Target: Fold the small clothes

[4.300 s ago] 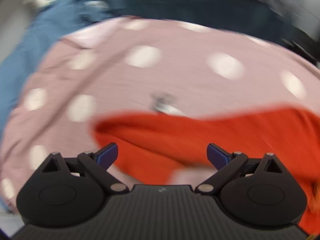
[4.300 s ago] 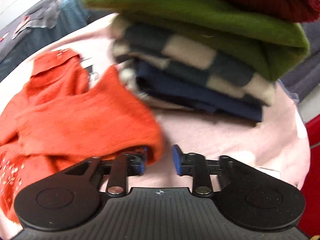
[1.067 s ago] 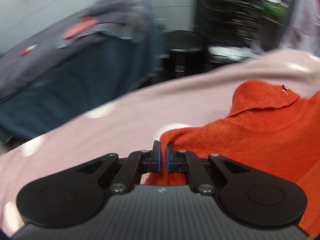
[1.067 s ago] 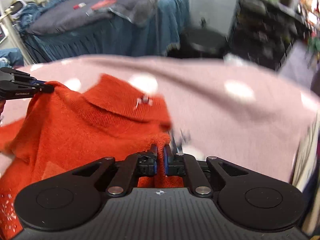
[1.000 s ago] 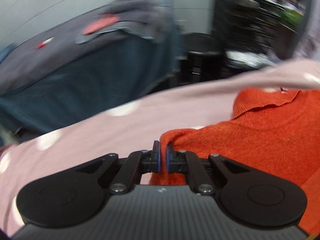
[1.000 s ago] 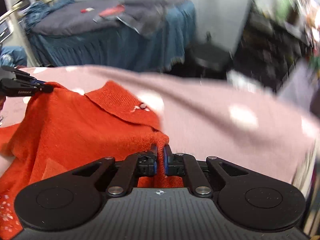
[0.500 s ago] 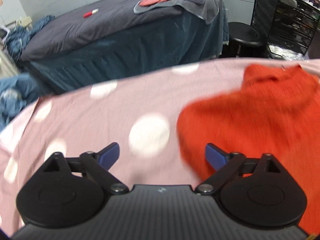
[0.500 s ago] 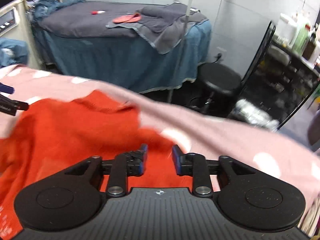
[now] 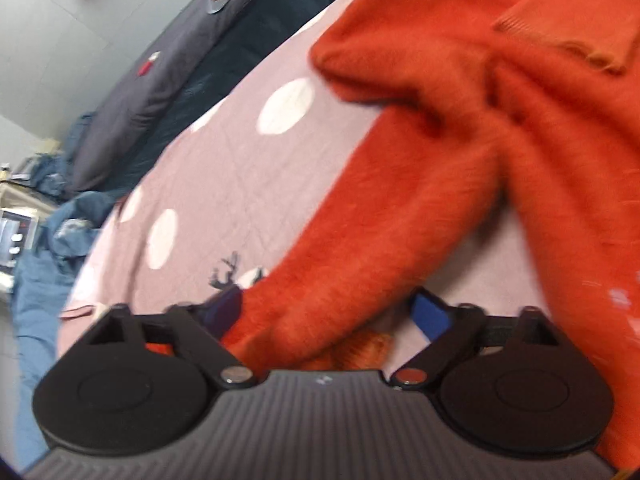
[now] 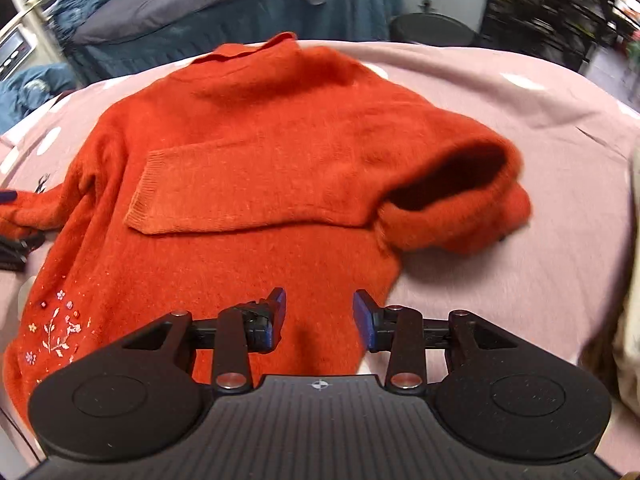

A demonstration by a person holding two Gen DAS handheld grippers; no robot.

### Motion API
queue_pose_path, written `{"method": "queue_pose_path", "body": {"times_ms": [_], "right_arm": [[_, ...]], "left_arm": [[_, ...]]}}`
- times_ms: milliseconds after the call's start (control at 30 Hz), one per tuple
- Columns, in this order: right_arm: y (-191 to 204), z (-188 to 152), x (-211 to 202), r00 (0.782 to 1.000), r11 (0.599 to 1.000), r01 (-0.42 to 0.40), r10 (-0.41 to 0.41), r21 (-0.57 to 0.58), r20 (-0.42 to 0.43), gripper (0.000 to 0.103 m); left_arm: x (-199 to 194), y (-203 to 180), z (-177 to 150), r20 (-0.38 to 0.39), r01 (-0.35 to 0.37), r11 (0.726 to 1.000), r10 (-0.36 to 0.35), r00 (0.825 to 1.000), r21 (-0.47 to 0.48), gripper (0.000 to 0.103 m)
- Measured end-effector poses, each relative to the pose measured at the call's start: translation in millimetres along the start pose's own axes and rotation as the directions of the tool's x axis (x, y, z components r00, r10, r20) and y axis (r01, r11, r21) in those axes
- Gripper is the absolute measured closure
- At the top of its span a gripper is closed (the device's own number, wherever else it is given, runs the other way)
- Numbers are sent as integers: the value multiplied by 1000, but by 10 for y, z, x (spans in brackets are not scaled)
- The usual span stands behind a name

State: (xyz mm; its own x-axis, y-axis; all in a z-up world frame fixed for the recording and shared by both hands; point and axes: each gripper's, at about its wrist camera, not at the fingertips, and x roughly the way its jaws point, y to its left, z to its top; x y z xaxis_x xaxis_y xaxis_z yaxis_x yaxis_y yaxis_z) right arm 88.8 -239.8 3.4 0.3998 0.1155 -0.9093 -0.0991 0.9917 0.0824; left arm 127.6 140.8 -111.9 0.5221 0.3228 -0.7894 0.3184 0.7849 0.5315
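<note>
left tongs (image 9: 326,312): jaws apart and just narrowing, straddling the end of the orange sweater's left sleeve (image 9: 320,304); the left pad looks to be against the knit, the right pad stands clear, so nothing is clamped.
right tongs (image 10: 319,316): jaws apart, having just widened, hovering over the sweater's lower hem with nothing pinched between them.
sweater (image 10: 256,168): lies spread on the pink spotted cover (image 10: 520,160), collar away from the right tongs; its right sleeve is already folded across the chest, cuff (image 10: 148,196) pointing toward the left sleeve.
risk, left sleeve: if the left tongs close on too little of the fluffy knit, I judge the sleeve could slip out mid-carry and drop short of the chest.
risk, shoulder: the right shoulder (image 10: 460,200) stands up as a hollow bulge; folding the hem over it would likely leave a lumpy, lopsided fold.
risk, cover: closing low could catch the cover along with the sleeve and drag it.
left view only: the sleeve end between the jaws, and a small deer print (image 9: 226,274) on the cover just beside the sleeve.
right view only: the whole sweater, the folded sleeve, the flower stitching (image 10: 56,324) near the hem, and a dark tip of the left tongs at the sleeve end.
</note>
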Motion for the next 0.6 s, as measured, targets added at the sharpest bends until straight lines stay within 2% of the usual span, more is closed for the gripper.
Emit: {"method": "queue_pose_path", "body": {"times_ms": [33, 67, 133, 200, 233, 300, 333, 400, 433, 467, 500, 533, 600], "right_arm": [[10, 10, -22, 1000, 1000, 6, -6, 11, 5, 38], [14, 21, -45, 1000, 1000, 12, -13, 24, 11, 38], [32, 4, -123, 1000, 999, 13, -14, 39, 22, 38], [35, -37, -191, 999, 999, 24, -25, 42, 31, 38], [21, -65, -223, 999, 999, 31, -32, 45, 30, 38], [7, -109, -252, 999, 997, 44, -46, 56, 26, 39], [0, -134, -270, 998, 997, 51, -53, 62, 23, 39], [-11, -186, -284, 998, 995, 56, -58, 84, 16, 39], [-28, -217, -295, 999, 994, 50, -51, 97, 9, 39], [-43, -245, -299, 999, 994, 43, -43, 104, 0, 39], [-56, -274, -311, 999, 993, 38, -37, 108, -9, 39], [-68, -306, -332, 1000, 993, 28, -27, 113, -12, 39], [-106, -367, -393, 1000, 993, -14, 15, 121, -1, 39]], "left_arm": [[61, 52, 31, -11, 16, 999, -17, 1000, -50, 58], [102, 157, 64, -25, 44, 990, -48, 999, -136, 91], [104, 432, 118, -23, 46, 951, -55, 998, -305, 94], [55, 759, 119, -12, -29, 907, 26, 1000, -421, 94], [58, 953, 82, -26, -66, 874, 61, 998, -482, 94], [122, 1403, -51, -81, -114, 786, 82, 993, -608, 94], [177, 1594, -137, -120, -144, 752, 86, 989, -643, 93], [295, 1863, -290, -179, -164, 716, 55, 982, -679, 87], [336, 1931, -353, -207, -175, 703, 40, 977, -689, 70], [366, 1962, -410, -229, -179, 692, 20, 973, -699, 45], [366, 1959, -464, -235, -172, 685, 0, 972, -708, 36], [330, 1941, -502, -231, -157, 685, -18, 973, -712, 26], [193, 1818, -576, -188, -94, 699, -59, 980, -709, 18]]}}
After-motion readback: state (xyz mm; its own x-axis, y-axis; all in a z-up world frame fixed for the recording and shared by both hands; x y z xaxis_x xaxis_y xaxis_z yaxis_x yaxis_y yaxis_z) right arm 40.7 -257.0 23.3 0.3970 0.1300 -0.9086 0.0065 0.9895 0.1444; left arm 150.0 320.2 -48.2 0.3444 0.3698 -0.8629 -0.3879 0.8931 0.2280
